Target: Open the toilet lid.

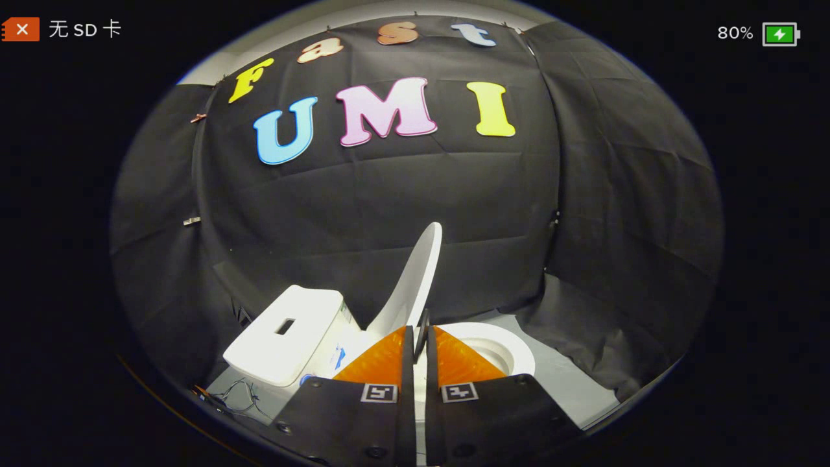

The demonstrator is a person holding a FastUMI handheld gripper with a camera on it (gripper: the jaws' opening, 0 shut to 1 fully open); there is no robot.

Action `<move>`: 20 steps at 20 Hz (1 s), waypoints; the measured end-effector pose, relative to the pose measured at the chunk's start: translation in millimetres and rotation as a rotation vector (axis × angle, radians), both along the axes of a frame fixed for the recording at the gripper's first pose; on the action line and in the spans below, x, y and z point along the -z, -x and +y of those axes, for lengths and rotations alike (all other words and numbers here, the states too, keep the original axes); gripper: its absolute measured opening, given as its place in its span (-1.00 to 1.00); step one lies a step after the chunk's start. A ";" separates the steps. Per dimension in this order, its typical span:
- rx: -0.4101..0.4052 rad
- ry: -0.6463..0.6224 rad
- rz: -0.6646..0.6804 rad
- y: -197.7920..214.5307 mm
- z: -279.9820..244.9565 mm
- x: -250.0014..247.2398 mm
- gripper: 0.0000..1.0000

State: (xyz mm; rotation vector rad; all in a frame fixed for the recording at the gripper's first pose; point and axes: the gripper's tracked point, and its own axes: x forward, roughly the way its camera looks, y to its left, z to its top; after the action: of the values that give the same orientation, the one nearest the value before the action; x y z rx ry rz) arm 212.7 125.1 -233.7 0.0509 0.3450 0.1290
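Note:
A white toilet stands just ahead of the fingers, its tank (285,331) to the left and its seat ring (502,347) to the right. The white toilet lid (415,275) is raised nearly upright, seen almost edge-on, leaning a little to the right over the bowl. Its lower edge runs down into the narrow gap between my fingers. My gripper (419,340) is shut on that edge of the lid, the fingers almost together.
The toilet rests on a grey floor (570,383) enclosed by black cloth walls (389,194). Loose thin wires (233,392) lie on the floor left of the tank's base. A rectangular button recess (285,325) sits on top of the tank.

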 end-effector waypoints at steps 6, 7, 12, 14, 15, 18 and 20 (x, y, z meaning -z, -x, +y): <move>-0.034 0.047 -0.045 5.9 51.1 -17.0 -0.80; -0.041 0.051 -0.051 7.3 59.9 -19.5 -0.80; -0.069 0.082 -0.081 12.8 99.8 -26.3 -0.80; -0.077 0.104 -0.096 14.2 115.6 -28.2 -0.80; -0.082 0.112 -0.106 14.6 123.5 -30.2 -0.80; -0.101 0.138 -0.124 18.2 143.5 -31.1 -0.80; -0.114 0.150 -0.133 21.0 161.0 -29.3 -0.80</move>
State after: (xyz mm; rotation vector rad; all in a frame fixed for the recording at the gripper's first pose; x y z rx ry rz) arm 191.7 286.1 -204.3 -0.1258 0.2235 0.2178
